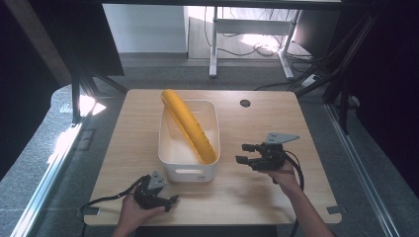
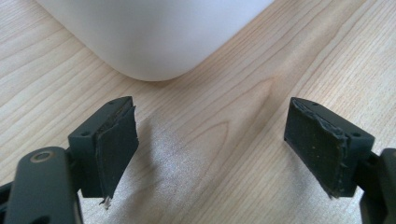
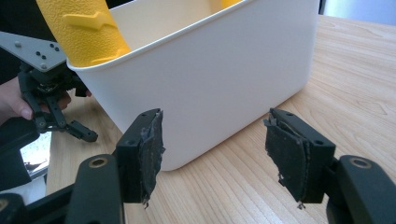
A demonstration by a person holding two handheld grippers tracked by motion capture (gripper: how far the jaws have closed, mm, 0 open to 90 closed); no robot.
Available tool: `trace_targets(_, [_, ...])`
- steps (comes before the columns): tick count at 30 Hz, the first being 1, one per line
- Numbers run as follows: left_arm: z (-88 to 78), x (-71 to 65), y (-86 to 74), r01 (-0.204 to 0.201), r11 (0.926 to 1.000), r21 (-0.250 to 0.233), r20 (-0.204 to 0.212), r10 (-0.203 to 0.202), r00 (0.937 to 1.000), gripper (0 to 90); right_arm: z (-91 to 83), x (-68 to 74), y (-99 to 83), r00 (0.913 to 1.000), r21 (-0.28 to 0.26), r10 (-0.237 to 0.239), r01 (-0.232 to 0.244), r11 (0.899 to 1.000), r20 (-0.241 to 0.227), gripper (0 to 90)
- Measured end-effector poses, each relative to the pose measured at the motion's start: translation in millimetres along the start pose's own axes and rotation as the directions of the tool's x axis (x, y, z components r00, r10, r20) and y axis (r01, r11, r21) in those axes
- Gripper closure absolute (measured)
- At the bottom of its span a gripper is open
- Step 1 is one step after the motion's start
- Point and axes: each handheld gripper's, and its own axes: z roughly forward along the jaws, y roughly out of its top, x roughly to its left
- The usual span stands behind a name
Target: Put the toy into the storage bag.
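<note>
A white plastic bin (image 1: 190, 173) stands at the middle of the wooden table. A long yellow textured piece (image 1: 190, 126) leans in it, with its upper end sticking out over the far left rim. My left gripper (image 1: 170, 201) lies near the front edge, just left of the bin's front corner, and its jaws stand open with nothing between them (image 2: 210, 144). The bin's rounded corner (image 2: 154, 32) is close ahead of it. My right gripper (image 1: 242, 153) is right of the bin, facing its side wall (image 3: 210, 70), open and empty (image 3: 215, 149). The yellow piece (image 3: 79, 28) rises above the rim.
The table (image 1: 257, 197) has a round cable hole (image 1: 245, 103) at the back right. Bare wood lies right of the bin and along the front. The left gripper (image 3: 84, 112) and its hand are seen beyond the bin from the right gripper view. Dark frames flank the table.
</note>
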Motion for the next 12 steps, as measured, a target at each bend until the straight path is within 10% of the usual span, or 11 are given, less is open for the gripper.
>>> trace_targets(12, [-0.1, 0.3, 0.1, -0.002, 1.0, -0.002, -0.003, 0.002, 1.0, 17.6, 0.0, -2.7, -8.6, 0.9997, 0.03, 0.003, -0.003, 1.0, 0.026, 35.0])
